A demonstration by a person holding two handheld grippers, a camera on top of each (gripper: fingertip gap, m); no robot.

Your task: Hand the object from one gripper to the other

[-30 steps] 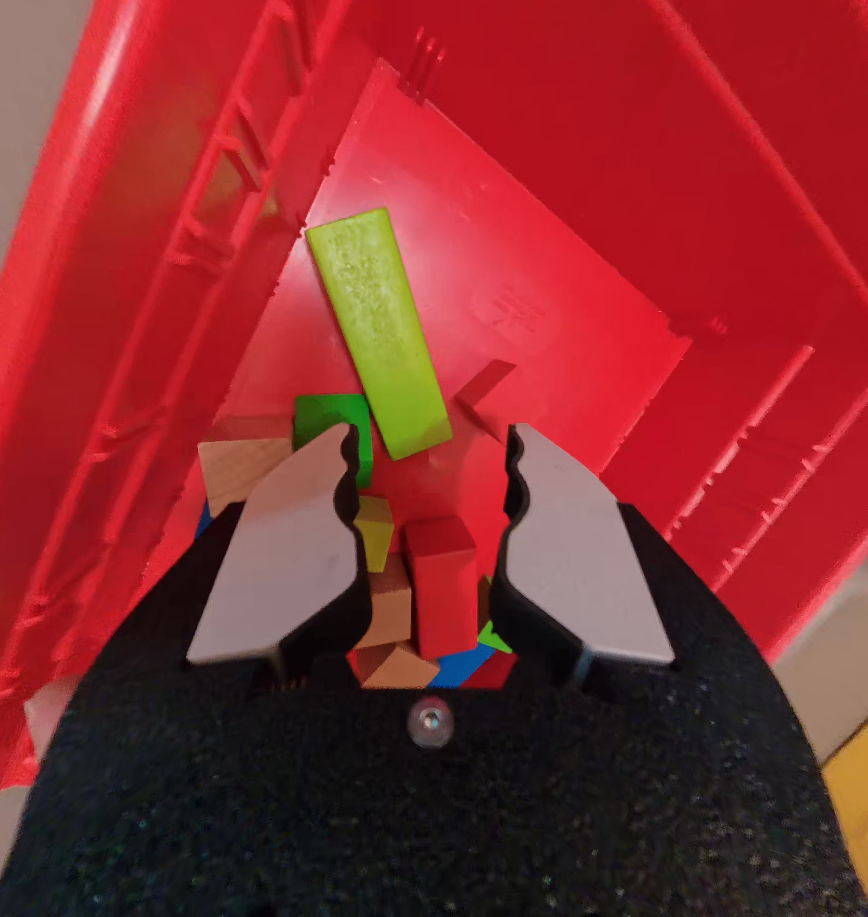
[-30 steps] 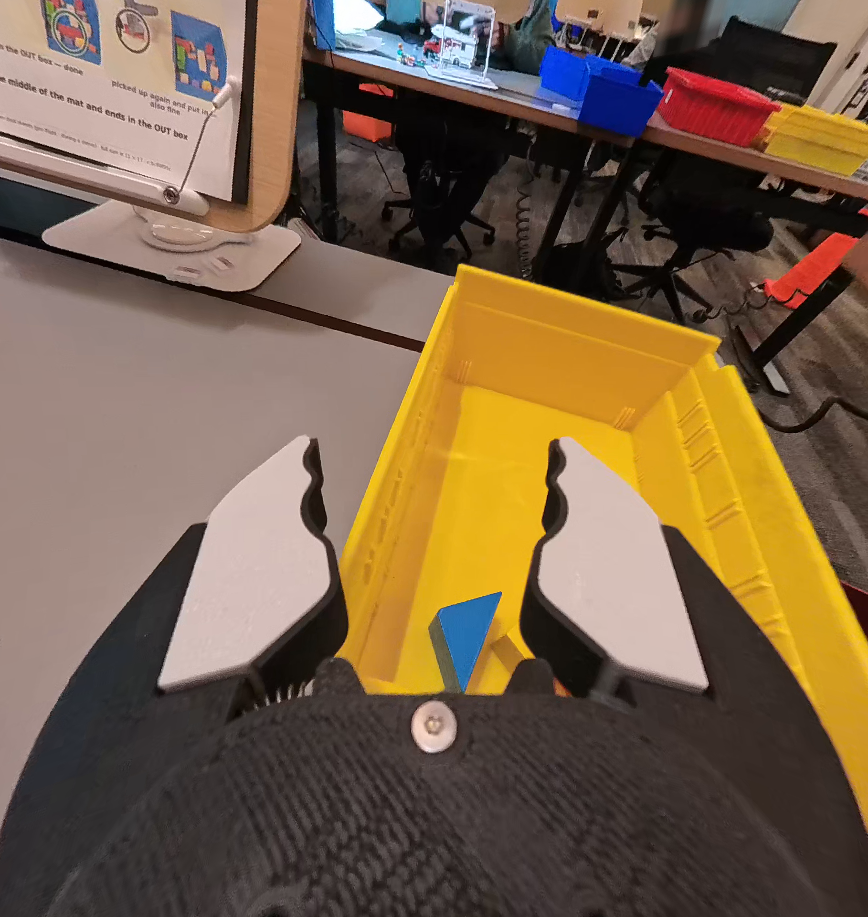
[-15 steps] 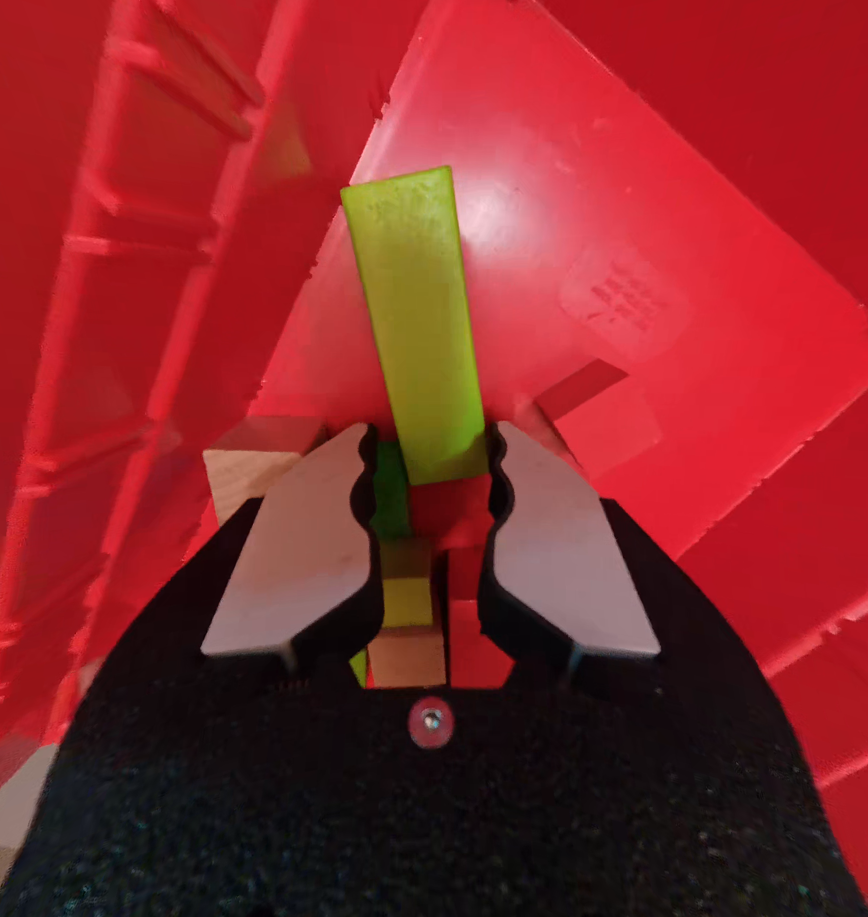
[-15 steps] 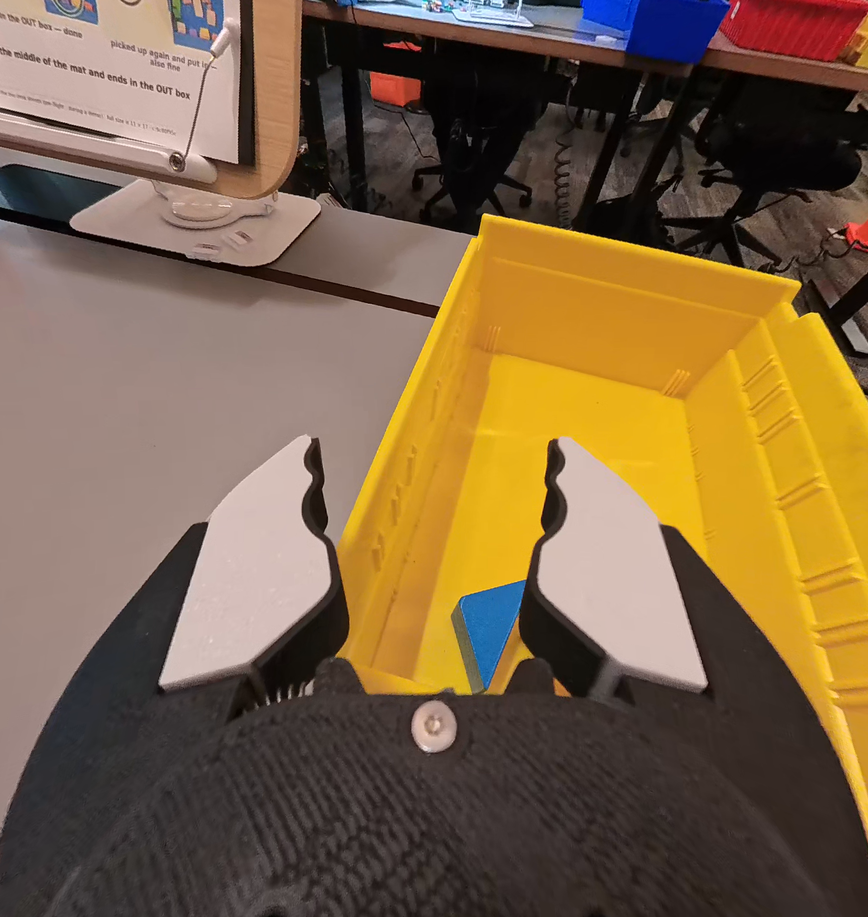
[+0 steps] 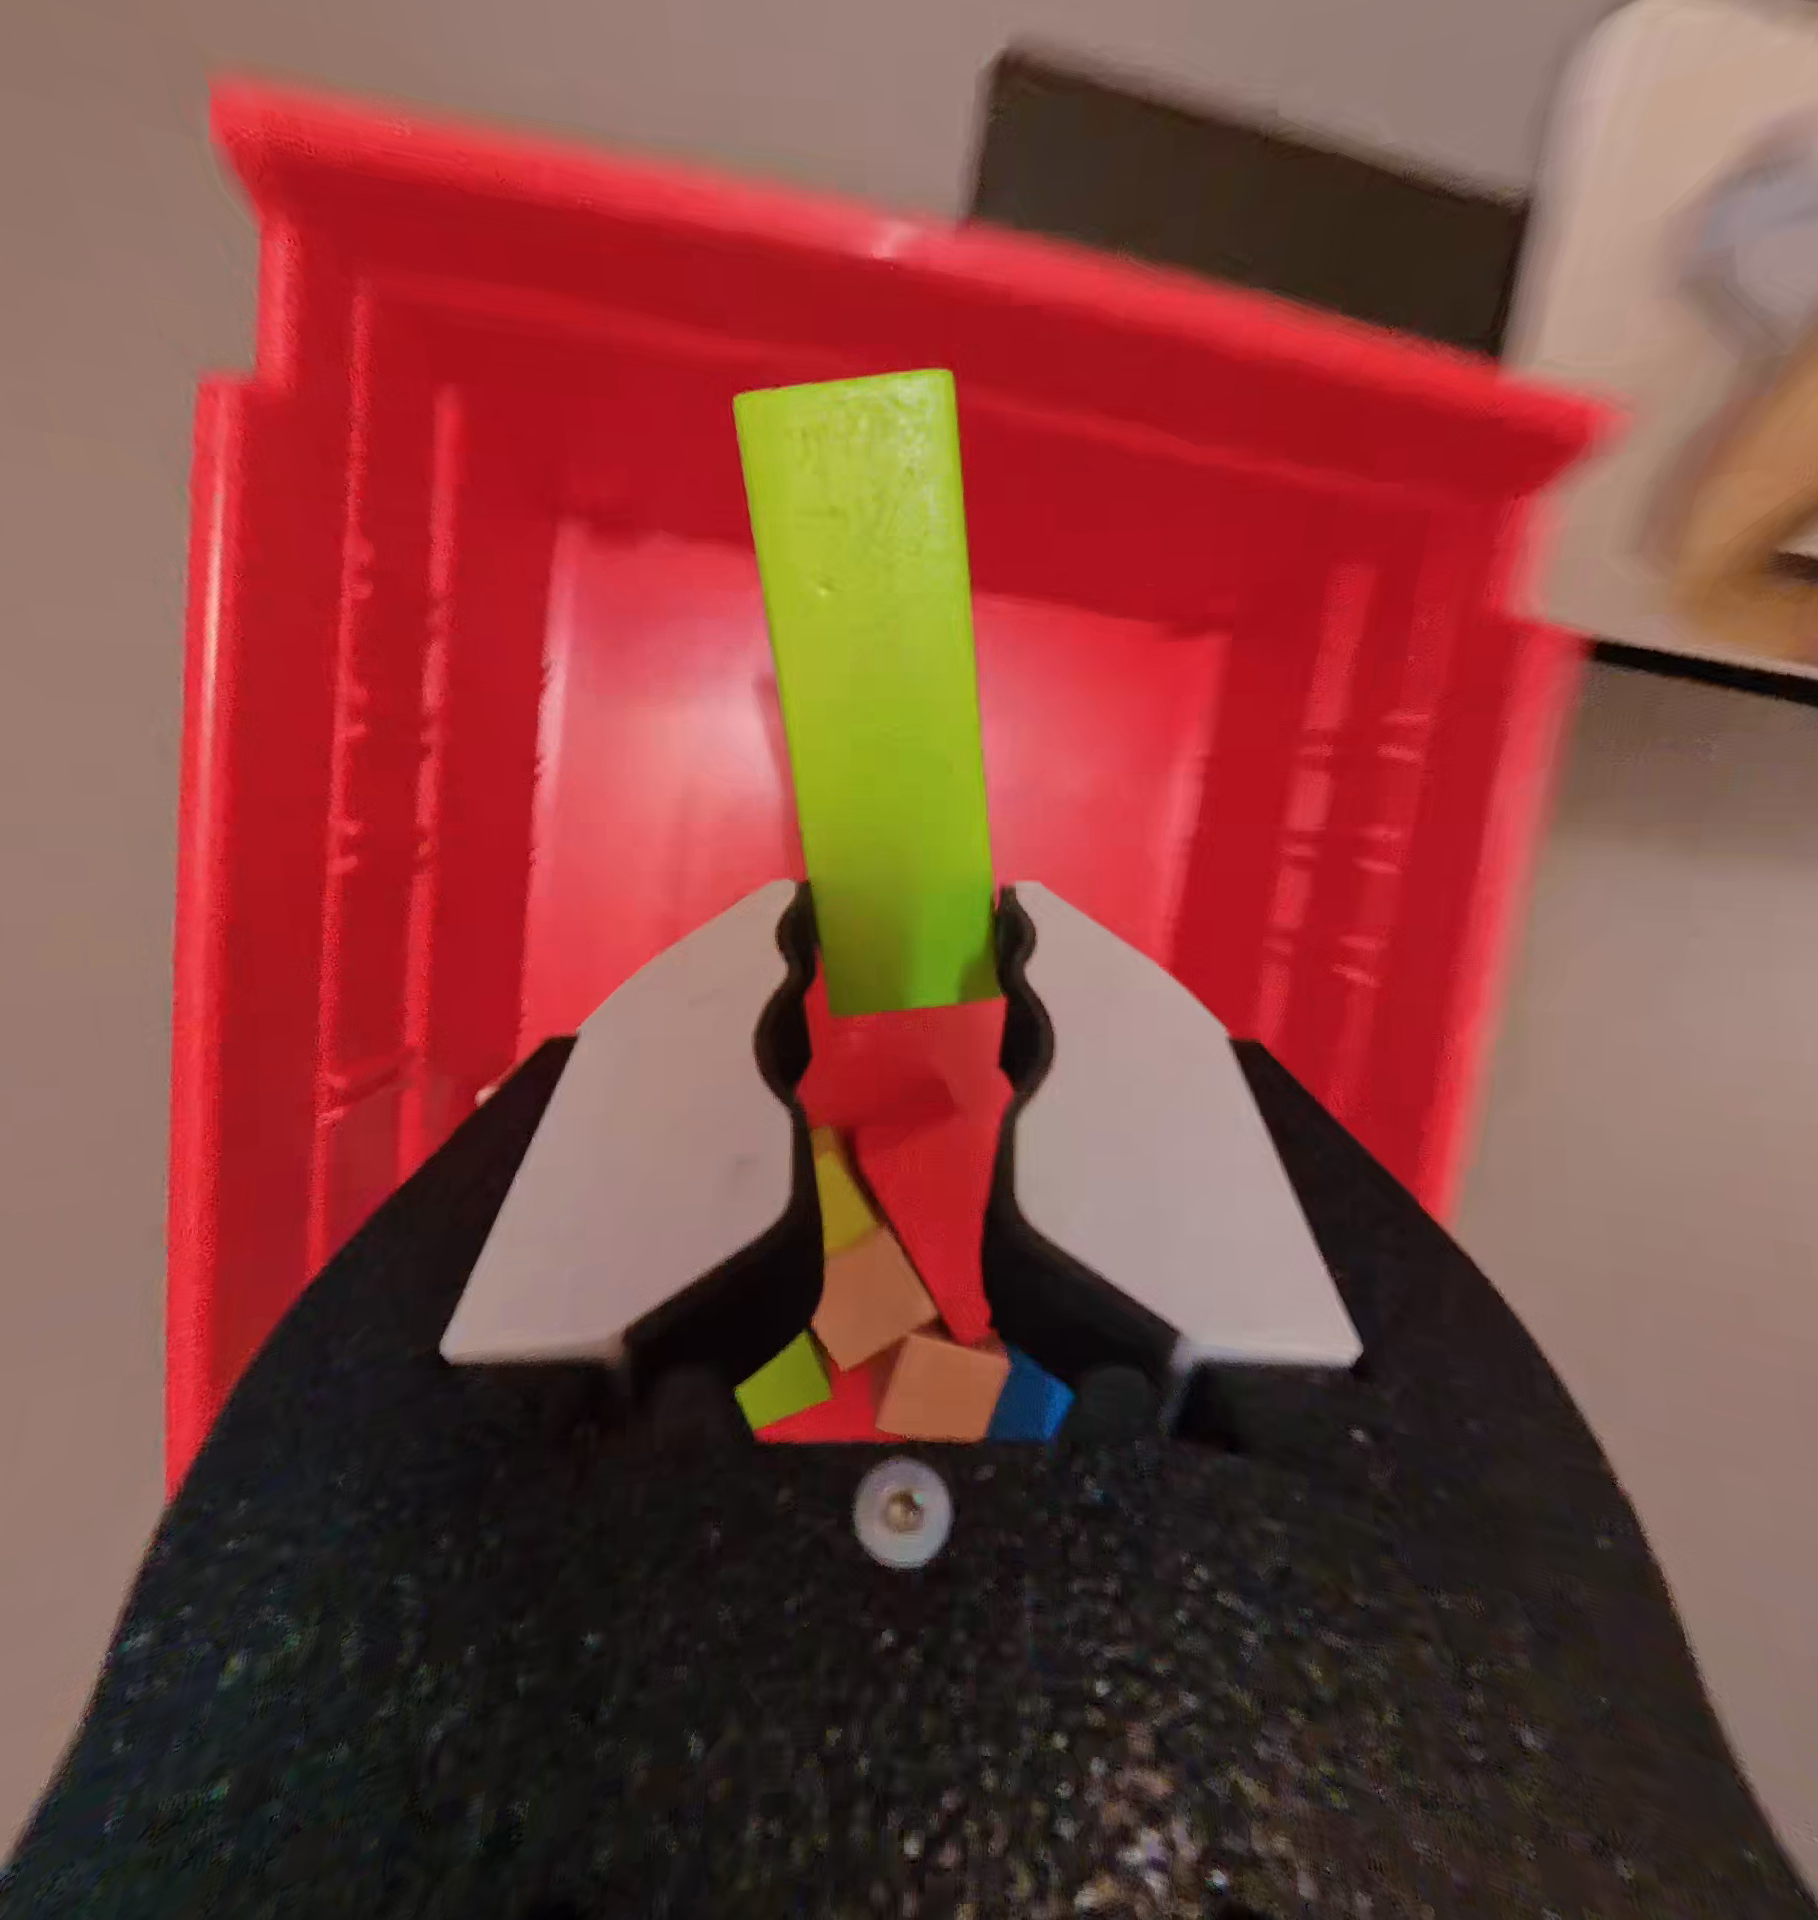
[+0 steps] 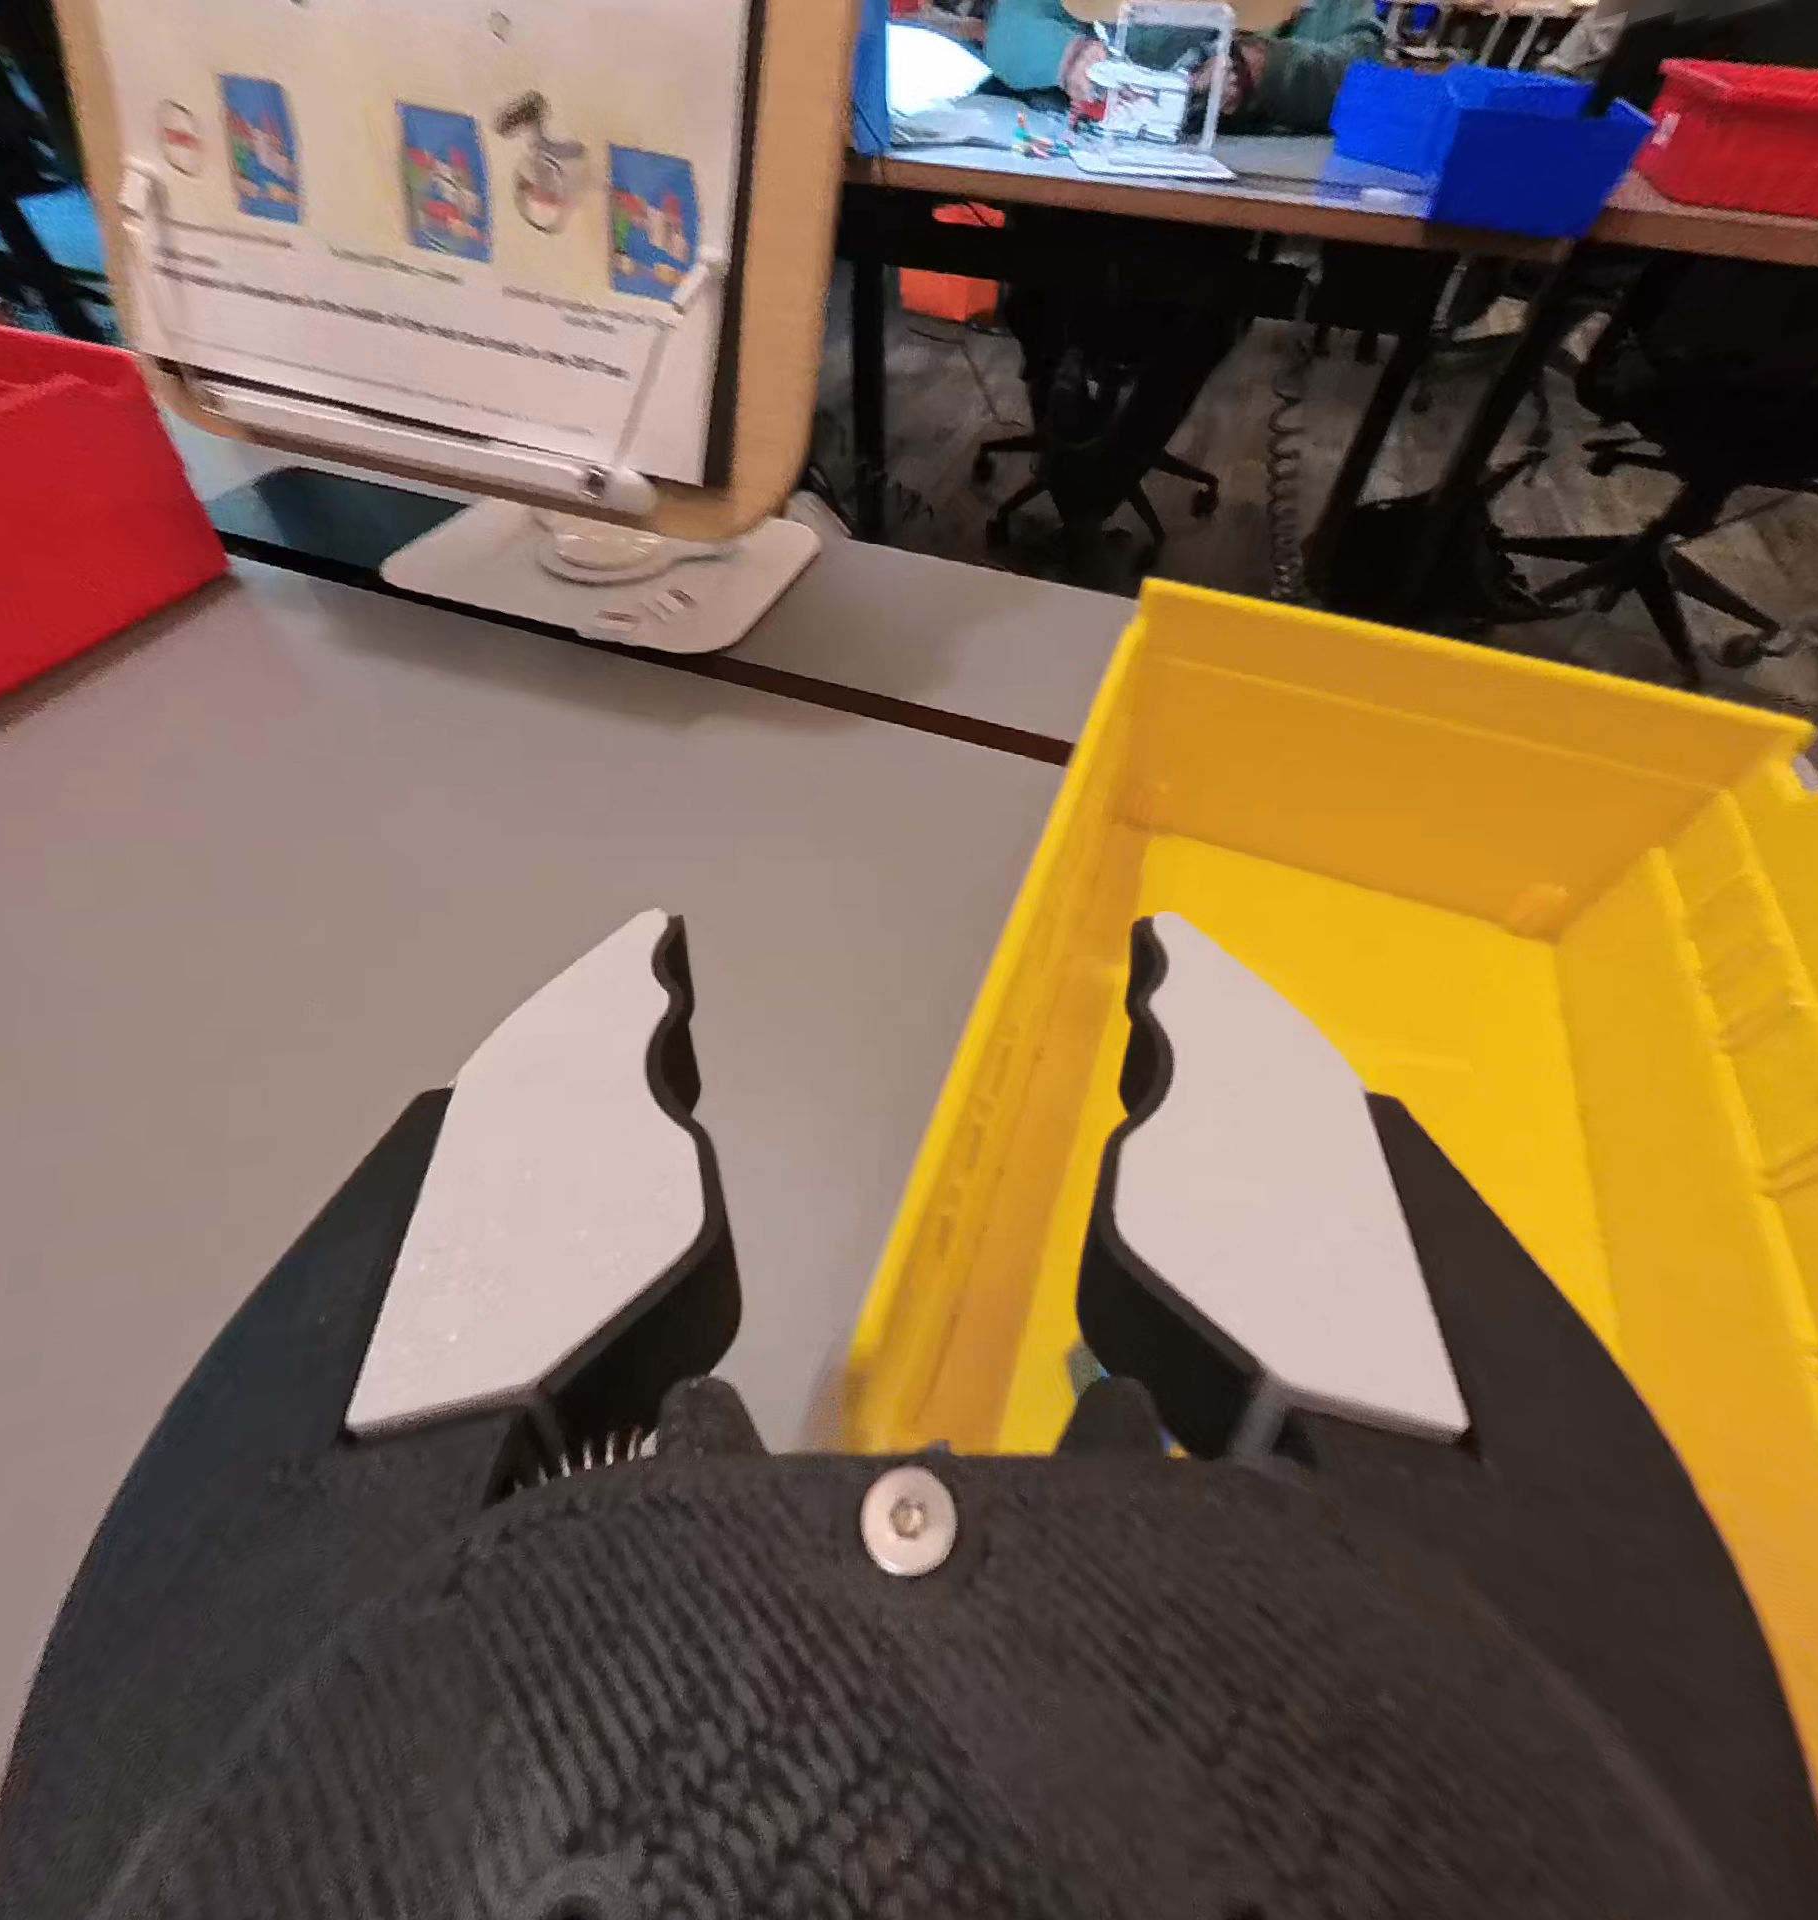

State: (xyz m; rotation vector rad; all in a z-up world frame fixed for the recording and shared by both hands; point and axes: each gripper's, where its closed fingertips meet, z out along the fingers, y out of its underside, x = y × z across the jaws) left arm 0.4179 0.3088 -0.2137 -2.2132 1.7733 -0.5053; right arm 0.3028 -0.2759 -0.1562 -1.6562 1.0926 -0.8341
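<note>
Surface (image 6: 365,935): grey, it carries a red bin at the far left and a yellow bin at the right.
Red bin (image 5: 365,727): it lies below the left gripper, with loose blocks (image 5: 884,1340) in red, tan, blue and green at its near end.
Yellow bin (image 6: 1404,831): it is open, and the right finger of the right gripper hangs above its inside.
Left gripper (image 5: 900,935): its fingers (image 5: 666,1091) are narrow and press on the two sides of the near end of the lime-green plank.
Lime-green plank (image 5: 863,675): this is the task's thing; it is held above the red bin and sticks far out beyond the fingertips.
Right gripper (image 6: 910,956): its fingers are wide apart and hold nothing; it hangs over the left wall of the yellow bin.
Risk, pivot: only the end of the plank is held, so in my judgement the long free part can swing or slip during a quick move.
Risk, drop: if the left fingers let go before the right ones press, the plank probably falls into a bin or on the surface.
Risk, bump: the far end of the plank can hit a bin wall.
Writing: a stand (image 6: 448,239) at the far side carries a sheet with small pictures and printed lines, too blurred to read; no brand is visible.
</note>
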